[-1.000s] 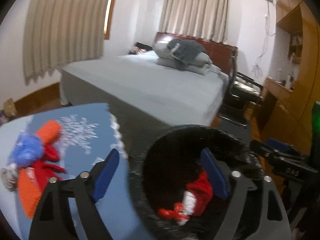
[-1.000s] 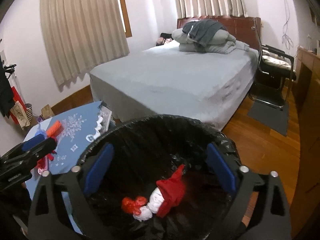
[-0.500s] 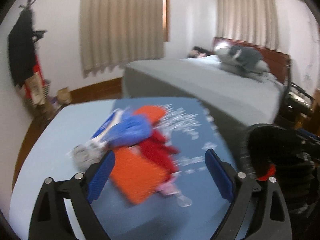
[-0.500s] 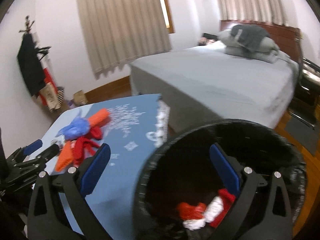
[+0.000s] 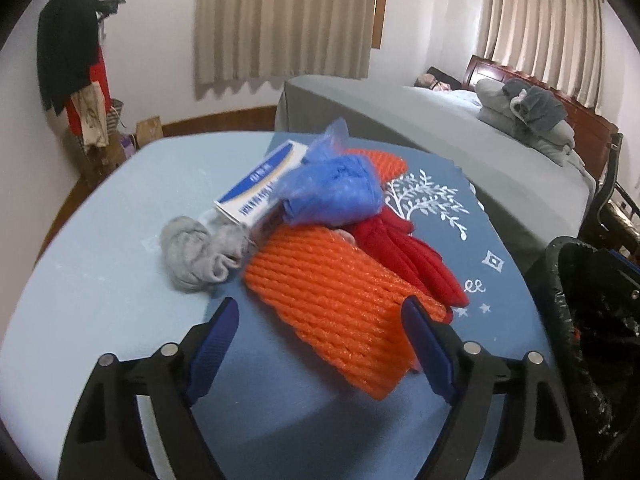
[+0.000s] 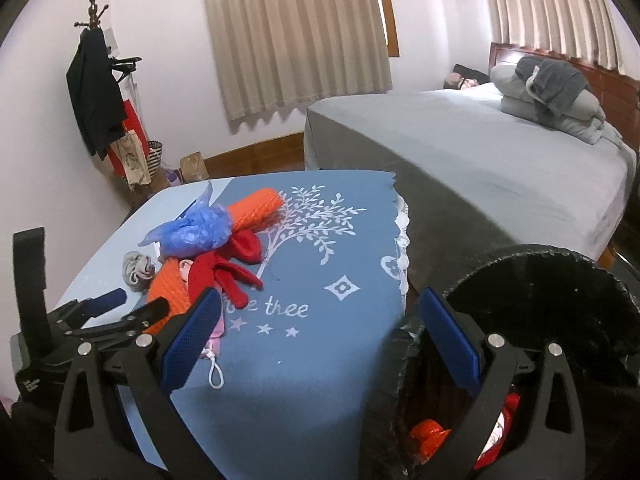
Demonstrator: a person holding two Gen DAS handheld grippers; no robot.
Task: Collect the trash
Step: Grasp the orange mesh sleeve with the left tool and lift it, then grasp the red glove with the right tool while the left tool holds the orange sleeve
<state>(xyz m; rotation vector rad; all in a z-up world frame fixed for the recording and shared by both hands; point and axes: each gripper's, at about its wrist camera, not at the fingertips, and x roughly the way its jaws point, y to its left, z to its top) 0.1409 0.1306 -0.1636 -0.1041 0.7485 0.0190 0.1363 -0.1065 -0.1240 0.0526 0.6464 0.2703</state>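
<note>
A pile of trash lies on the table [image 5: 100, 280]: a ribbed orange foam net [image 5: 340, 300], a crumpled blue plastic bag [image 5: 332, 192], a red glove [image 5: 404, 256], a grey wad of cloth [image 5: 196, 252] and a white-and-blue box [image 5: 260, 184]. My left gripper [image 5: 316, 312] points down at the pile. Its jaws are closing with the near end of the orange net between them, and the left pad is still apart from it. My right gripper [image 6: 320, 300] stands open and empty over the table's edge, beside the black lined bin [image 6: 540, 288]. Red trash [image 6: 428, 436] lies in the bin.
A blue cloth with a white tree print [image 6: 320, 248] covers the table's right half. A grey bed [image 6: 500, 168] stands behind the table. A coat rack with bags [image 6: 96, 92] is at the far left wall. The bin [image 5: 592, 320] sits at the table's right edge.
Both grippers swung left from above the bin toward the table. The left one dropped close to the pile, and the orange net now lies between its jaws.
</note>
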